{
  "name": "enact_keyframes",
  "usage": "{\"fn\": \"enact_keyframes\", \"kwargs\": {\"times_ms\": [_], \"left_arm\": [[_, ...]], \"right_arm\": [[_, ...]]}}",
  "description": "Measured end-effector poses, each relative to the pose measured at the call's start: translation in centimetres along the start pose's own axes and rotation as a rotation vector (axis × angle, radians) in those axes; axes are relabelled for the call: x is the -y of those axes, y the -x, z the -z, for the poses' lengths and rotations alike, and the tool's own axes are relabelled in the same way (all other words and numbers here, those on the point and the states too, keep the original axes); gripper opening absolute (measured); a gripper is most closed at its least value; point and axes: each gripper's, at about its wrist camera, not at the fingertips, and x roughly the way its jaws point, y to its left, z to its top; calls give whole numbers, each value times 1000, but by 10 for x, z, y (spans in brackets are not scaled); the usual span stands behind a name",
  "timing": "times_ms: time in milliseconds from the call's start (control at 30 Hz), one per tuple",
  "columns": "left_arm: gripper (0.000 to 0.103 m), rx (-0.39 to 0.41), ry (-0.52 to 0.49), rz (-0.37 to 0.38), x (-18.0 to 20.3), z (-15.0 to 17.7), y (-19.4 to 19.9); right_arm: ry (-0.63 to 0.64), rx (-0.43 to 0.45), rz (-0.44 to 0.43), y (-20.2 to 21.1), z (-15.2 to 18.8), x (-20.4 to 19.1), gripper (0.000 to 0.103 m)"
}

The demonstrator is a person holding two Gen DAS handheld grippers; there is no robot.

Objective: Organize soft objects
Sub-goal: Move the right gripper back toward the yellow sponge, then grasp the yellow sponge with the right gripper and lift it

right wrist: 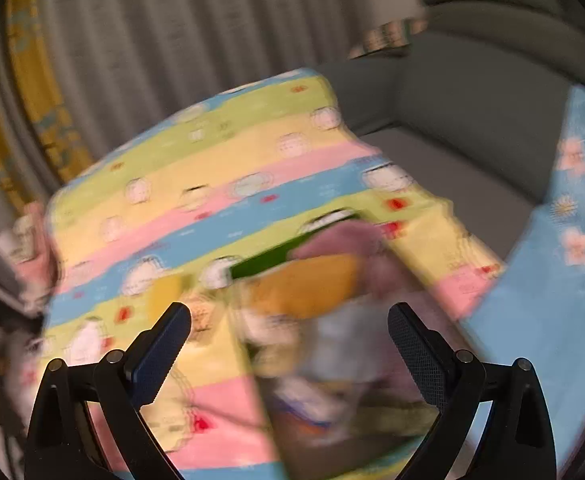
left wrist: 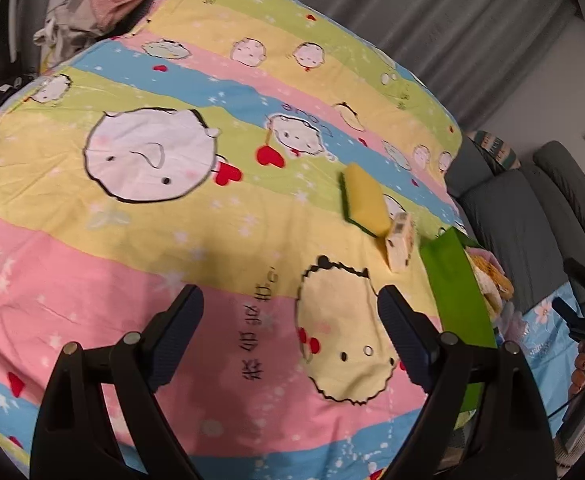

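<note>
Lying flat over whole surface: striped cartoon sheet (left wrist: 172, 240). Standing at right edge: green bin (left wrist: 452, 292), already holding soft items (left wrist: 492, 280), blurred in right view. Waiting outside bin, near right edge: yellow sponge (left wrist: 366, 200), small cream box (left wrist: 400, 246) touching it. Hovering above sheet, fingers spread, nothing between: left gripper (left wrist: 290, 334); right gripper (right wrist: 290, 350) likewise.

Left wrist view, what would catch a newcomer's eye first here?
The striped cartoon bedsheet fills the view, with a big white round face left of centre. A yellow sponge with a green backing lies right of centre, beside a green bag at the right edge.
</note>
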Motion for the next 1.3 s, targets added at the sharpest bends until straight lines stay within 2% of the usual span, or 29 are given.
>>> {"fn": "enact_keyframes", "kwargs": {"times_ms": [100, 167, 333, 467, 600, 733, 900, 933, 1033, 1100, 1167, 1233, 1300], "left_arm": [[88, 11, 9, -28, -5, -1, 4], [88, 12, 14, -38, -7, -1, 5], [88, 16, 19, -54, -13, -2, 9], [88, 13, 16, -53, -14, -1, 11], [88, 12, 22, -47, -17, -2, 13], [88, 9, 43, -31, -20, -5, 14], [88, 3, 58, -26, -21, -7, 13], [88, 2, 59, -25, -21, -7, 13], [88, -4, 56, -25, -20, -6, 12], [88, -6, 55, -26, -20, -6, 12], [88, -5, 56, -25, -19, -5, 11], [88, -8, 56, -25, -20, -5, 11], [88, -11, 57, -25, -20, -5, 10]], "right_arm": [[30, -55, -128, -25, 9, -44, 99], [59, -89, -159, -42, 15, -68, 99], [85, -211, -211, -105, 31, -130, 99], [99, -305, -151, -157, 38, -159, 99], [44, -354, -59, -197, 35, -160, 99], [18, -400, -67, -233, 25, -162, 99], [-21, -394, 16, -259, 22, -156, 99], [-14, -394, 19, -263, 21, -158, 99], [14, -445, -81, -279, 23, -165, 99], [21, -425, -91, -281, 22, -166, 90], [9, -415, -97, -278, 23, -167, 65], [27, -427, -185, -273, 25, -173, 61], [45, -438, -210, -269, 29, -175, 55]]}}
